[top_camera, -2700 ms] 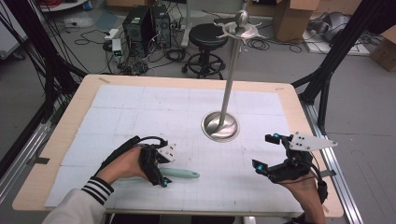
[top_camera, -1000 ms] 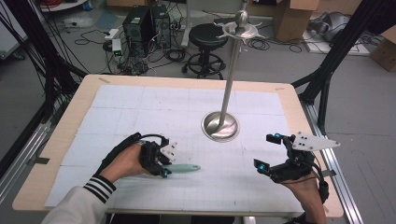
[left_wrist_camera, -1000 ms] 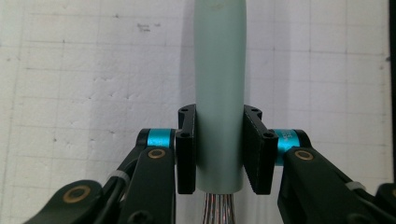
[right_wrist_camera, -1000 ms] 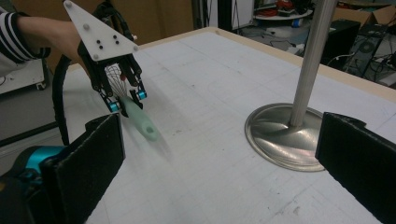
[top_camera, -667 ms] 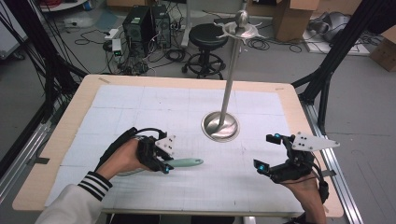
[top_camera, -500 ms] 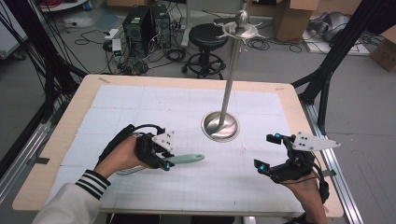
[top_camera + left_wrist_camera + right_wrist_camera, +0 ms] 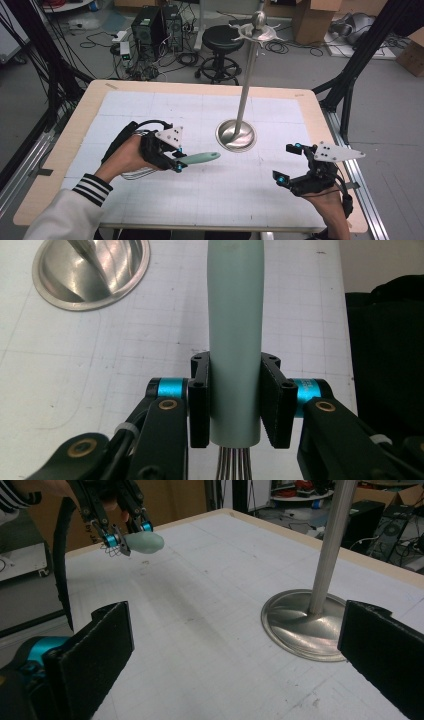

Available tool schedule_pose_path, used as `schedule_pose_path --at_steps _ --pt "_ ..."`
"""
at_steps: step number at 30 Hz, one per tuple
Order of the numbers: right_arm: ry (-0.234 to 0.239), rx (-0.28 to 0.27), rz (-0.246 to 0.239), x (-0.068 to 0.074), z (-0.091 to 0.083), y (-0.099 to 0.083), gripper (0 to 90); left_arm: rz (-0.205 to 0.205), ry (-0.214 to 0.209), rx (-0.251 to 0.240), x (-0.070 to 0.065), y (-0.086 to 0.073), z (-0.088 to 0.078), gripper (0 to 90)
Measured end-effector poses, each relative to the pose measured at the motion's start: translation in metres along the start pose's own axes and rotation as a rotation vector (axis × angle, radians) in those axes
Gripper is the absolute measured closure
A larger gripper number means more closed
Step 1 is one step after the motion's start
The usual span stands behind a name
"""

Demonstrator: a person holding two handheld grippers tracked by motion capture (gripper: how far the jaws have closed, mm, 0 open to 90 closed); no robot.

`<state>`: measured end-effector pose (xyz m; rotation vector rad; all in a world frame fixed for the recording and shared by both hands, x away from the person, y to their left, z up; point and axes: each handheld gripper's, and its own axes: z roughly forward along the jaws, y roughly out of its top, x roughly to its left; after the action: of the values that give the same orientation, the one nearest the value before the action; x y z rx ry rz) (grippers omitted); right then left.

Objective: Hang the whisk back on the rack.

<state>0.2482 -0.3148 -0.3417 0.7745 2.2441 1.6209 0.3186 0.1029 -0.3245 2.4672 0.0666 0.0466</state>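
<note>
Lifting step: left gripper (image 7: 172, 159) jaws clenched on pale green-handled wire whisk (image 7: 234, 340), off white gridded bench (image 7: 250, 200). Right gripper (image 7: 295, 165) jaws released, empty. Next, probably carrying toward steel hook stand (image 7: 243, 95).

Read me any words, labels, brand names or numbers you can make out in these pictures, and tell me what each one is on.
None can be read.
The whisk in the left gripper has a plain handle.
The table mat carries only a printed grid.
The cardboard boxes behind the table are too small and blurred to tell any print.
</note>
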Motion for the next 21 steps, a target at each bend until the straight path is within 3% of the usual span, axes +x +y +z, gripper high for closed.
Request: schedule_pose_path --at_steps 7,21 --pt "-0.001 0.000 -0.003 0.000 -0.001 0.000 0.1 0.021 0.009 0.018 0.001 0.010 -0.009 69.4" --pt "0.004 -0.001 0.000 0.001 -0.001 0.001 0.1 -0.006 0.044 -0.048 0.005 0.015 -0.030 69.4"
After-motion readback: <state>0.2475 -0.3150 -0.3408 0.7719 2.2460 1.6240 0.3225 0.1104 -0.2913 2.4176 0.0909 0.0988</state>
